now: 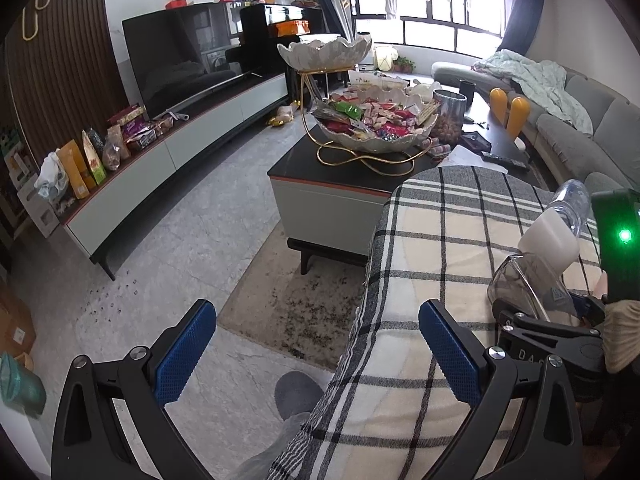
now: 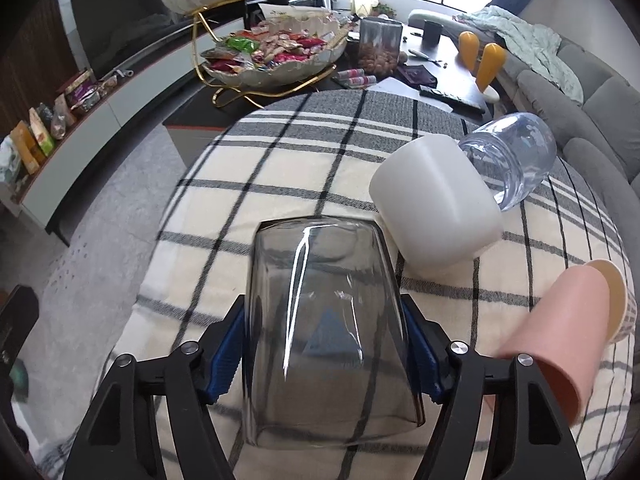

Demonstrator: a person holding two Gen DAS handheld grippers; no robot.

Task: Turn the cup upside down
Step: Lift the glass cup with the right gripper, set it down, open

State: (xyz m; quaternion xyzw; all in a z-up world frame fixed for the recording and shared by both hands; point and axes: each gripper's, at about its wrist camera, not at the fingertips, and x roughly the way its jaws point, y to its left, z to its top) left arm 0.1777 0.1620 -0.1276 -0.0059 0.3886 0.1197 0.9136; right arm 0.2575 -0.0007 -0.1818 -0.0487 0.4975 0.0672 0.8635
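Right gripper (image 2: 324, 344) clamps smoky cup (image 2: 324, 320) (label unreadable).

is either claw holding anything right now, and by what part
The right claw grips the smoky clear cup across its side walls, one pad on each side. The left claw is open and empty.

Held cup (image 2: 326, 332): clear smoky glass or plastic – can't tell which – glossy, bright streak reflections. White cup (image 2: 436, 204): matt, smooth, looks plastic. Pink cup (image 2: 560, 336): matt. Bluish tumbler (image 2: 510, 156): clear, ribbed, shiny. Tablecloth (image 2: 280, 168): woven plaid, slightly fuzzy. Gripper pads (image 1: 184, 354): blue, knurled texture – frames matt black, metal screws.
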